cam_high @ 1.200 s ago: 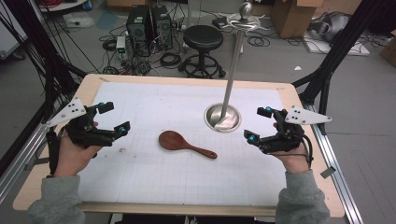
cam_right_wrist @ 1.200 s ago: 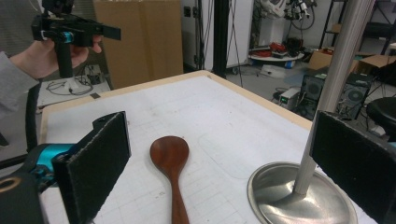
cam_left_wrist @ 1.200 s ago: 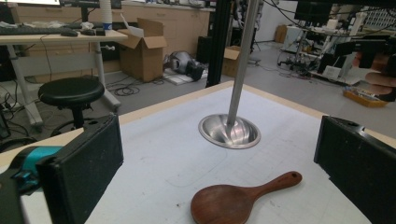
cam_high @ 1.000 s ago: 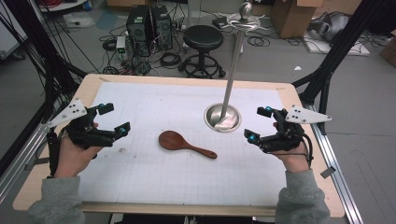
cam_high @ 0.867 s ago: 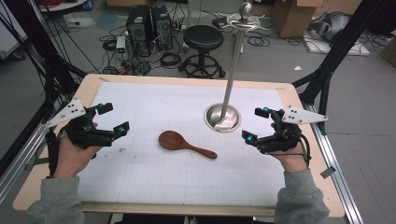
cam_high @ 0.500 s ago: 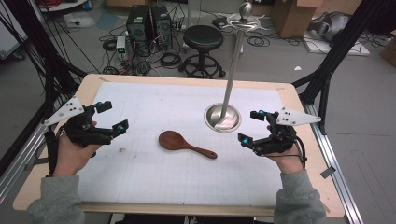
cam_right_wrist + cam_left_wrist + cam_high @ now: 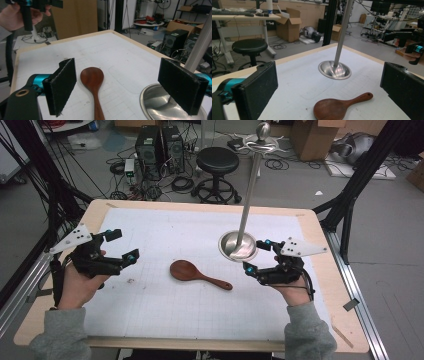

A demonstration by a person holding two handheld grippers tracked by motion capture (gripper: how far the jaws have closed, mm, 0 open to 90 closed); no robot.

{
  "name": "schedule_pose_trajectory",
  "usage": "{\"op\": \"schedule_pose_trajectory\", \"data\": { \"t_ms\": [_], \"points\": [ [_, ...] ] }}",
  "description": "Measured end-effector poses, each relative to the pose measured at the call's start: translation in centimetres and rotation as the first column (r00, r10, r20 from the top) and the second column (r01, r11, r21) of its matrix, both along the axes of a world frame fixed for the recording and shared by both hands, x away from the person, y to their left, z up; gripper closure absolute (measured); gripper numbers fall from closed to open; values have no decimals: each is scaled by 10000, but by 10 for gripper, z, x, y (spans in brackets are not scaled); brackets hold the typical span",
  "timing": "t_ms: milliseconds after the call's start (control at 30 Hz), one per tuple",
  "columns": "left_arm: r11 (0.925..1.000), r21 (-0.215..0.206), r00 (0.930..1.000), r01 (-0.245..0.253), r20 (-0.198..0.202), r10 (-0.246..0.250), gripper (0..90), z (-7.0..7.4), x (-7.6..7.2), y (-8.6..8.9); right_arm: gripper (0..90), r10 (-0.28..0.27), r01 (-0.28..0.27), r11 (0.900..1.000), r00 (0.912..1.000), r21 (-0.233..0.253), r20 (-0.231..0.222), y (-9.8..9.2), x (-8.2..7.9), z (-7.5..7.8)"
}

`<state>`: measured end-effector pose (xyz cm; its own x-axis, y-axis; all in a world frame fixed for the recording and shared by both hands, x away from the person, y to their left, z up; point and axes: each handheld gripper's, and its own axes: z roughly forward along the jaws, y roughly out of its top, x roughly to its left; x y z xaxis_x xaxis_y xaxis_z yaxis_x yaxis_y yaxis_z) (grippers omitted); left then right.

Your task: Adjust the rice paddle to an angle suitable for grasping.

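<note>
A dark wooden spoon (image 7: pixel 198 274) lies flat near the middle of the white mat, bowl to the left, handle pointing right. In the left gripper view the wooden spoon (image 7: pixel 339 108) lies ahead between my jaws; in the right gripper view the wooden spoon (image 7: pixel 93 83) points its handle toward me. My left gripper (image 7: pixel 121 245) hovers open at the mat's left side, well left of the spoon. My right gripper (image 7: pixel 256 256) hovers open just right of the handle's tip, beside the steel stand's round base (image 7: pixel 238 245). Neither holds anything.
A tall steel pole (image 7: pixel 249 190) rises from the round base at the mat's right centre. The wooden table edge (image 7: pixel 320 240) runs close behind my right gripper. A black stool (image 7: pixel 216 162), computer towers and cables stand on the floor beyond the table.
My right gripper has moved left toward the spoon's handle, now near the stand's base. The left gripper shifted slightly. The spoon has not moved.
</note>
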<state>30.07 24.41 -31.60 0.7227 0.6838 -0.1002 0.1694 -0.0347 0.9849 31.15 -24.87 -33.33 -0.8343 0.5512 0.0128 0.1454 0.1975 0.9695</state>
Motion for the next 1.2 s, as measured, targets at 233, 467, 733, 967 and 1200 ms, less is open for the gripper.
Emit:
{"op": "schedule_pose_trajectory", "data": {
  "t_ms": [233,467,733,967,1200],
  "points": [
    [9992,-67,9991,-406,143,407,18,0,-4,5,318,233,-233,9997,9997,-94,-59,14,5,-6],
    [9989,-17,9988,-461,132,461,18,-1,-6,9,467,333,-334,9992,9994,-228,-58,29,10,-10],
    [9987,53,9987,-497,154,496,18,-4,-5,7,572,300,-308,9989,9993,-366,-215,42,16,-12],
    [9990,147,9991,-420,44,419,18,-7,-3,4,676,275,-287,9988,9992,-396,-303,49,19,-14],
    [9990,183,9992,-409,7,409,18,-8,-4,4,747,278,-293,9990,9987,-340,-436,54,23,-13]
  ]
}}
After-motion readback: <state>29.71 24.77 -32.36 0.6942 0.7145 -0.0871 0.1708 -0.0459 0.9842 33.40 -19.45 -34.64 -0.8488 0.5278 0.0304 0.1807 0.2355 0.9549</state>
